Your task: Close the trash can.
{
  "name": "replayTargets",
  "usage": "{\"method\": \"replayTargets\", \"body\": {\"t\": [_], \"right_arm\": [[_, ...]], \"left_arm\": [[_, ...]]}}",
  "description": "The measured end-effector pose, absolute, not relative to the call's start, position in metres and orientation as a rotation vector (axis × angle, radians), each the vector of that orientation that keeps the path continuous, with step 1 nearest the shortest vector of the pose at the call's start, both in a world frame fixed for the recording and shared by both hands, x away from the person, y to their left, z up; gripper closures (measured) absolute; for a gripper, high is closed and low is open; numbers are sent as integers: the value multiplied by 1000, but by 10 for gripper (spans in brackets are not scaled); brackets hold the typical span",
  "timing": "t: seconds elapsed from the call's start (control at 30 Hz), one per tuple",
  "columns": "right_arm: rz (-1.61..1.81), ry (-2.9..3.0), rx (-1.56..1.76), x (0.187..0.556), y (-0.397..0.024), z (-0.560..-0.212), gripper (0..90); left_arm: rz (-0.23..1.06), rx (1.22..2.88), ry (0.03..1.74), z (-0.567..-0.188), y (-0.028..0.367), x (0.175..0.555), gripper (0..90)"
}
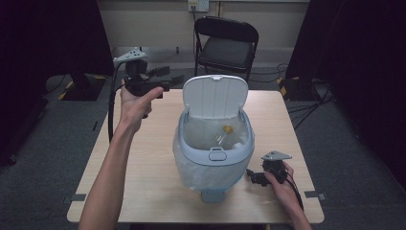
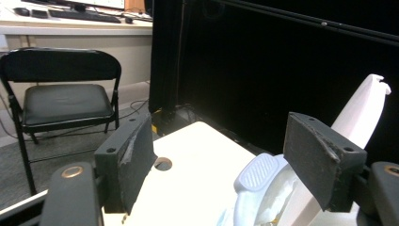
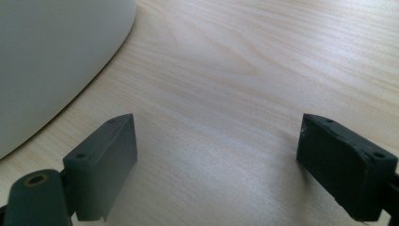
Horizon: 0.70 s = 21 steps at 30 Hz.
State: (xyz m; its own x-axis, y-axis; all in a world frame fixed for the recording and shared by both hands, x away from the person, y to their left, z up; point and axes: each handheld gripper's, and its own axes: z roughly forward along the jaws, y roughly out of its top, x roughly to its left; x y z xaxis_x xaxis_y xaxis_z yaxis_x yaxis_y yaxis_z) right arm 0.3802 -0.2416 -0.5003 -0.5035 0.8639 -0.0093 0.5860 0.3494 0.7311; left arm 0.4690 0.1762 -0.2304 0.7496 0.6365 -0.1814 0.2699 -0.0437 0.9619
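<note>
Wooden table (image 1: 143,158): we log one lined bin (image 1: 214,153), lid raised, contents indistinct; left gripper (image 1: 165,76) behind-left of bin, right gripper (image 1: 253,178) beside bin, both fingers apart.

You had a small pale blue bin (image 1: 213,160) standing upright near the middle of the wooden table (image 1: 143,182). Its white lid (image 1: 215,96) was raised and stood nearly upright at the far rim, leaving the mouth open. A clear plastic liner (image 1: 189,165) was fitted inside and draped over the outer walls. Small scraps, one of them yellow (image 1: 228,128), lay inside against the liner. A latch tab (image 1: 217,154) sat on the near rim, and a pedal (image 1: 213,195) projected at the base toward you.
</note>
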Motion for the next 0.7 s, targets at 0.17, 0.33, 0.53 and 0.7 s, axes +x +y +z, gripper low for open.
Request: {"method": "replayTargets", "body": {"t": [0.17, 0.33, 0.53, 0.7], "right_arm": [[959, 2223, 1270, 380, -242, -500, 116], [959, 2223, 1271, 380, -242, -500, 116], [960, 2223, 1270, 380, -242, -500, 116], [959, 2223, 1271, 380, -242, -500, 116]], "left_arm": [[365, 1665, 725, -229, 168, 469, 247], [353, 1658, 719, -228, 166, 470, 261], [335, 1662, 702, -229, 162, 467, 277], [315, 1671, 689, -232, 159, 463, 271]]}}
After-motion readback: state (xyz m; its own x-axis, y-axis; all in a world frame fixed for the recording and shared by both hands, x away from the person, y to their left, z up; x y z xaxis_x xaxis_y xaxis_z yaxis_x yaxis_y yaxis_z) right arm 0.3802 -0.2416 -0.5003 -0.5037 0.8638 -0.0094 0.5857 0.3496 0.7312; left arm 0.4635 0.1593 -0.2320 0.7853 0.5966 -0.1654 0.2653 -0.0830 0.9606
